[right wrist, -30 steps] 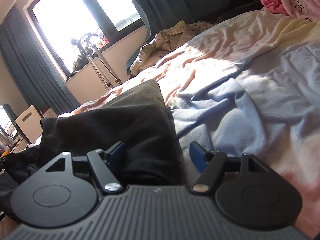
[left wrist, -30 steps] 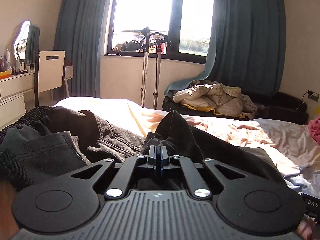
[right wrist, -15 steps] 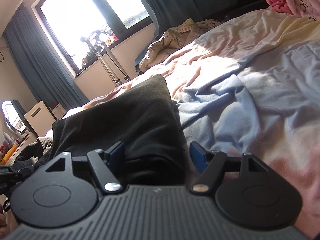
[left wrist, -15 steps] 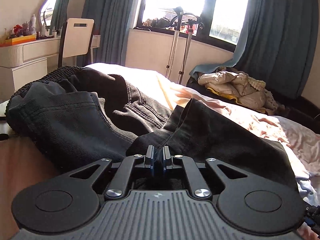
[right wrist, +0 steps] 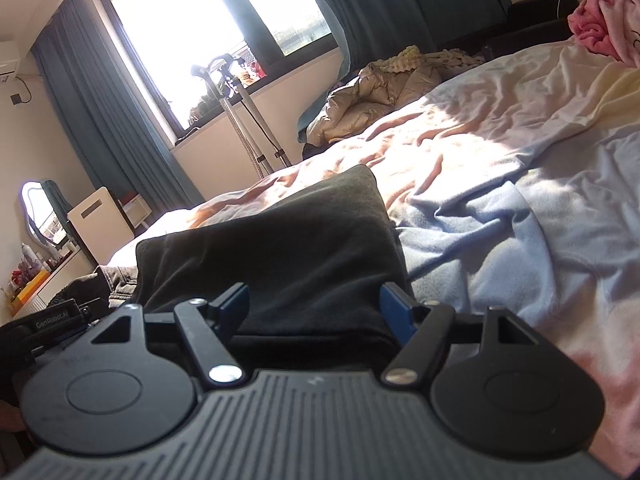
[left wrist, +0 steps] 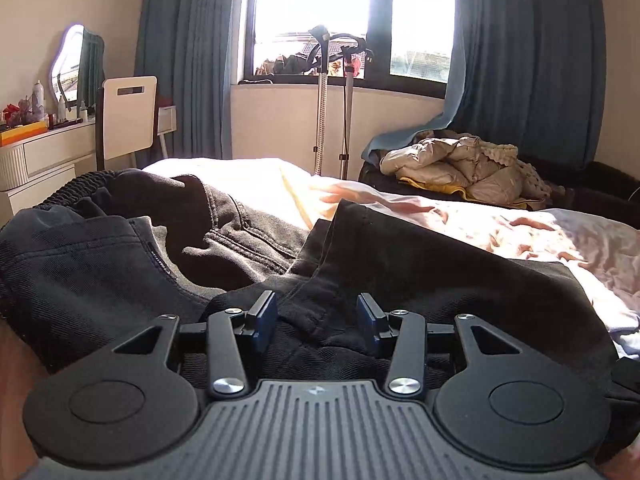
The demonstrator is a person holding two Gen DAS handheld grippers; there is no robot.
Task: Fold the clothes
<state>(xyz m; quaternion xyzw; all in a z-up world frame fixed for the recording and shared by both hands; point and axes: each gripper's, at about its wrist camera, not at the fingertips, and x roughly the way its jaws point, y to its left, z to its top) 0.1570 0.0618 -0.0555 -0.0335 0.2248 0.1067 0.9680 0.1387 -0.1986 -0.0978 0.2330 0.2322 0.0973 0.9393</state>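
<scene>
1. While spread wide in both wrist views, neither left gripper [left wrist: 317, 316] nor right gripper [right wrist: 315, 310] clamping anything; jaws parted, black trousers [left wrist: 420, 280] lying between and under the blue pads.
2. Trousers on the bed [left wrist: 520, 236], near edge, dark denim; folded leg panel running away from right gripper toward the window [right wrist: 208, 36].
3. Left wrist only: elastic waistband [left wrist: 84, 184] bunched at left, stitched seams and pocket area [left wrist: 248, 236], small label tab on a fold [left wrist: 160, 258], leg hem raised in a peak at centre [left wrist: 344, 216].
4. Right wrist only: smooth flat top of folded leg [right wrist: 280, 248], far corner resting on sunlit sheet; waistband barely visible as a scrap at left [right wrist: 116, 280].
5. Right wrist only: pink garment [right wrist: 600, 24] at far top right of bed, pale blue blanket [right wrist: 500, 248] just beside the trousers' right edge, left gripper's body with printed lettering at lower left edge [right wrist: 52, 320].
6. Left wrist only: clear look at dressing table [left wrist: 44, 148] with bottles, mirror [left wrist: 70, 60], white chair [left wrist: 128, 116].
7. Both views: beige puffer jacket [left wrist: 452, 164] heaped on dark sofa beyond bed, two metal crutches [left wrist: 332, 108] against the sill, teal curtains [left wrist: 532, 60].
8. Bare skin sliver at lower left corner of left wrist view, too cropped to identify.
</scene>
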